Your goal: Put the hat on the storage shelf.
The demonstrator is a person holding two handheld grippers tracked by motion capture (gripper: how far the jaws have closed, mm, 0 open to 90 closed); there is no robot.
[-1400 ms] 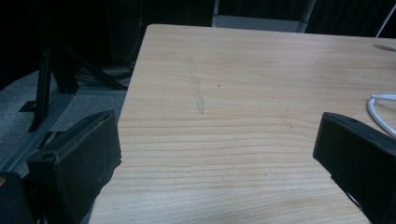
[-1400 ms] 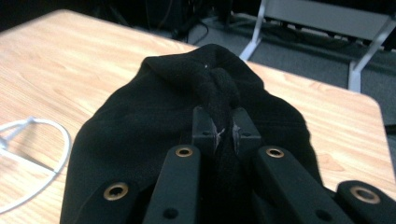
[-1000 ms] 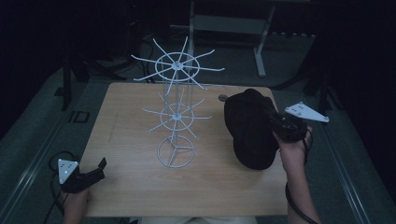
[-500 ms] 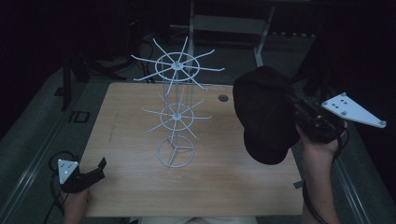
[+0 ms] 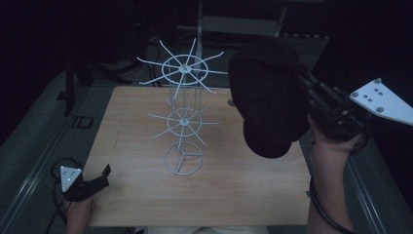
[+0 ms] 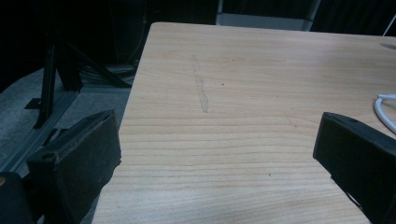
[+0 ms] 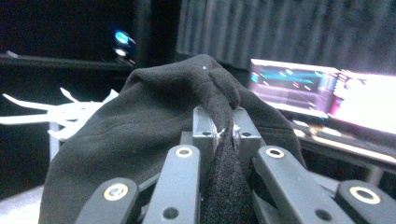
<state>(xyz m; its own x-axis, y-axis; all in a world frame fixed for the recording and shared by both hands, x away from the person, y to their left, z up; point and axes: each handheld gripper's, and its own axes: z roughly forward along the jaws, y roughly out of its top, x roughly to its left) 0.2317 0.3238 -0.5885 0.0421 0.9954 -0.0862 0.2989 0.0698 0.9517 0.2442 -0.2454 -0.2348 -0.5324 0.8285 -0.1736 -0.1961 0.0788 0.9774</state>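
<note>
A black knit hat (image 5: 268, 105) hangs in the air over the table's right side, level with the upper spokes of a white wire rack (image 5: 184, 114). My right gripper (image 5: 304, 92) is shut on the hat's edge. In the right gripper view the jaws pinch a fold of the black hat (image 7: 154, 135), and white rack spokes (image 7: 56, 114) show at the left. The rack stands in the middle of the wooden table (image 5: 136, 146), with two spoked wheels and a ring base. My left gripper (image 5: 100, 178) rests low at the table's front left corner, open, with bare wood (image 6: 219, 140) between its jaws.
A small dark oval (image 5: 232, 102) lies on the table behind the hat. A grey metal stand (image 5: 238, 24) is behind the table. A lit screen (image 7: 327, 93) glows beyond the hat in the right gripper view. A white cable loop (image 6: 385, 112) lies at the right of the left gripper view.
My right gripper has lifted the black hat off the table, up and slightly to the right, to the height of the rack's top wheel. The left gripper has stayed still.
</note>
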